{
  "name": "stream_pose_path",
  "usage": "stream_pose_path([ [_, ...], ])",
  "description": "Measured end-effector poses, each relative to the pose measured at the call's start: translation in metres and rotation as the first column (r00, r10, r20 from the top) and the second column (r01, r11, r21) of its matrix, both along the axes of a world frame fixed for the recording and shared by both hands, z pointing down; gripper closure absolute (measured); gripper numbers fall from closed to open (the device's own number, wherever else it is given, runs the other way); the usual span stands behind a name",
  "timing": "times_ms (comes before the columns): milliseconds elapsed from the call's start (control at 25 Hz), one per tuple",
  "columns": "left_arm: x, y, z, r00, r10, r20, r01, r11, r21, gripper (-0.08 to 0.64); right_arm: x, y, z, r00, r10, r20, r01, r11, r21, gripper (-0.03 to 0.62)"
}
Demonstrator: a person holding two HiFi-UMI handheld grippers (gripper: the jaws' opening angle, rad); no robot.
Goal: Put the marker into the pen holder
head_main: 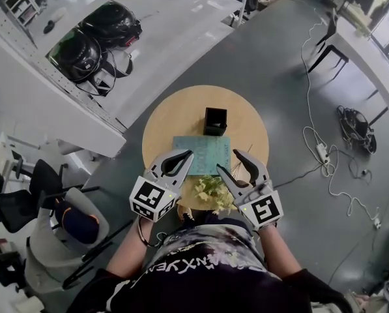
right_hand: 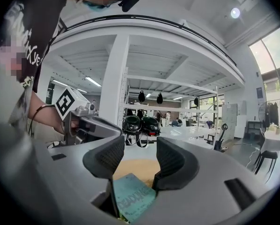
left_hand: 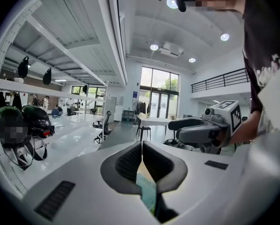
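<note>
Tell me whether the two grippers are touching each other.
Apart. The head view shows the left gripper and the right gripper on either side of a plain gap, with the book visible between them.

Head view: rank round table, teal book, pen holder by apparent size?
1. round table
2. teal book
3. pen holder
The book and holder sit on the table, so nearness hardly skews this order.

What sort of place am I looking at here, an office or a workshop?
Probably an open-plan office or lab: long white desks, office chairs, helmets stored alongside, and power cables trailing across the grey floor.
</note>
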State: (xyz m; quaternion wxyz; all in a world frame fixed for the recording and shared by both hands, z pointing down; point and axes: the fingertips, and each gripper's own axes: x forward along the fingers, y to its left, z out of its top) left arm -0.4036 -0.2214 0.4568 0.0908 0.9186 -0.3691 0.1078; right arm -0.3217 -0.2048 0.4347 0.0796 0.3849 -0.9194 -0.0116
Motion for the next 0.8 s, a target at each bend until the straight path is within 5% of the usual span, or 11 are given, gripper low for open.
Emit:
stream_pose_path([
  [200, -0.002, 0.012, -0.005, 1.0, 0.011, -0.012, -0.011, 1.0, -0.007, 0.534, -0.005, 0.013, -0.005, 1.0, 0.002, 0.005, -0.002, 1.0, -0.002, 0.411],
  [400, -0.005, 0.018, -0.011, 1.0, 0.02, -0.01, -0.02, 1.0, 0.007, 0.534, -0.008, 0.02, -0.009, 1.0, 0.022, -0.004, -0.022, 1.0, 0.008, 0.589],
  [800, -0.012, 0.021, -0.014, 1.0, 0.027, -0.007, -0.027, 0.999, 0.017, 0.534, -0.016, 0.024, -0.012, 1.0, 0.026, 0.004, -0.026, 0.999, 0.02, 0.591],
])
